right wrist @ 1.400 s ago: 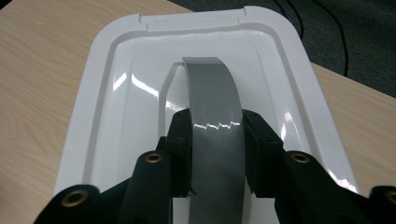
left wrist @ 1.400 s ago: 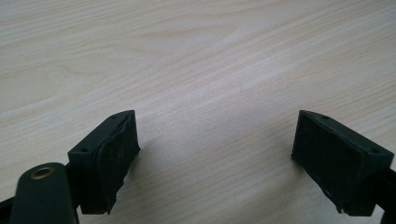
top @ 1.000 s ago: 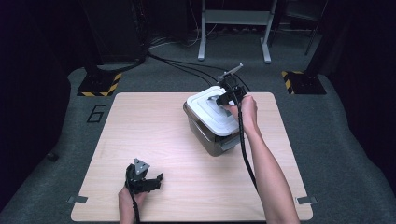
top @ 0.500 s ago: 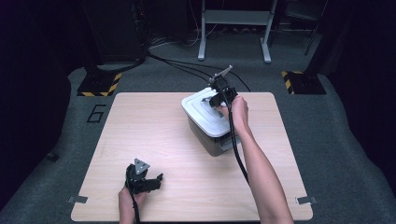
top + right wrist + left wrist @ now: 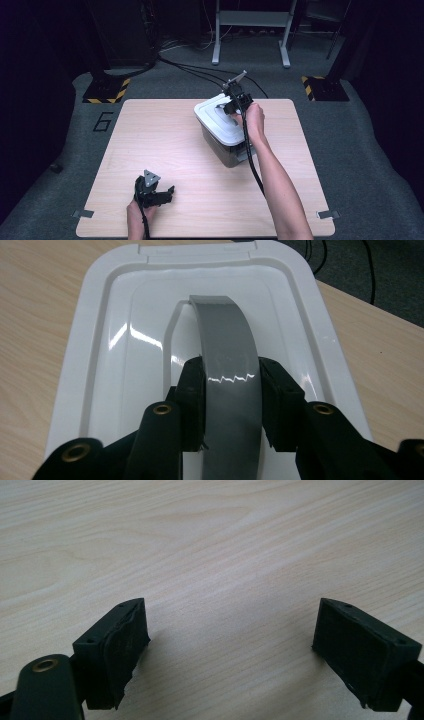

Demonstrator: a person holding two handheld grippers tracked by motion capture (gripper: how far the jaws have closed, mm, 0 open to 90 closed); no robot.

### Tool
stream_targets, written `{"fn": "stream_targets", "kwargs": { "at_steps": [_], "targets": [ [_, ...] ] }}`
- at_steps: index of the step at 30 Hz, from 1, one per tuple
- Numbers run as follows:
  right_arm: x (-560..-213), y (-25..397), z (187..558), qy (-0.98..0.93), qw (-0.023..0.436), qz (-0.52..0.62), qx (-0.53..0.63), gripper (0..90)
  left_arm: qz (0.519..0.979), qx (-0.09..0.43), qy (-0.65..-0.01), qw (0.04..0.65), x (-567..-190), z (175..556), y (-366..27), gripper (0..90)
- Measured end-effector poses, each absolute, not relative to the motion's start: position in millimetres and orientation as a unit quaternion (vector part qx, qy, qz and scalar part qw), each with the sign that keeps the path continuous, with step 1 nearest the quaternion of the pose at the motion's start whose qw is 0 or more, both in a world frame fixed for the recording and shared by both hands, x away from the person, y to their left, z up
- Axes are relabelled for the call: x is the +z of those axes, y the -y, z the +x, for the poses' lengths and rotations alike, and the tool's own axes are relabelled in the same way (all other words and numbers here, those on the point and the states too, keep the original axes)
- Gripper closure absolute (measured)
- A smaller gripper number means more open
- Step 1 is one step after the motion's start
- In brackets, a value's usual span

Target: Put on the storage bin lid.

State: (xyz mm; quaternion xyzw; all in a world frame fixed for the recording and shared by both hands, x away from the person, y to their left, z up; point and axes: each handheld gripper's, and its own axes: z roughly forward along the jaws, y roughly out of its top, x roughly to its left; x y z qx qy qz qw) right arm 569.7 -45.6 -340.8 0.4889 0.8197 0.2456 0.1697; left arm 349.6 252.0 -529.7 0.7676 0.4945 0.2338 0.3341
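We see the right gripper [image 5: 231, 405] with its 2 fingers [image 5: 192, 400] clamped on the grey handle [image 5: 227, 360] arching between them above the bin's white lid [image 5: 95, 355], while the left gripper [image 5: 230, 650] rests with fingers [image 5: 120, 650] wide apart over the bare wooden table [image 5: 210, 545].
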Motion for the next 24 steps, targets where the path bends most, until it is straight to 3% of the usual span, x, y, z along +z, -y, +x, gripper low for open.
{"fn": "stream_targets", "kwargs": {
  "at_steps": [14,24],
  "targets": [
    [-337.9,48.9,563.8,-0.832,0.159,0.482,0.224,65.3,0.768,0.234,-0.494,0.334,-529.7,349.5,-251.9,14.1],
    [-338.1,54.6,561.7,-0.827,0.163,0.487,0.229,44.6,0.768,0.234,-0.494,0.334,-529.7,349.5,-251.9,14.1]
  ]
}}
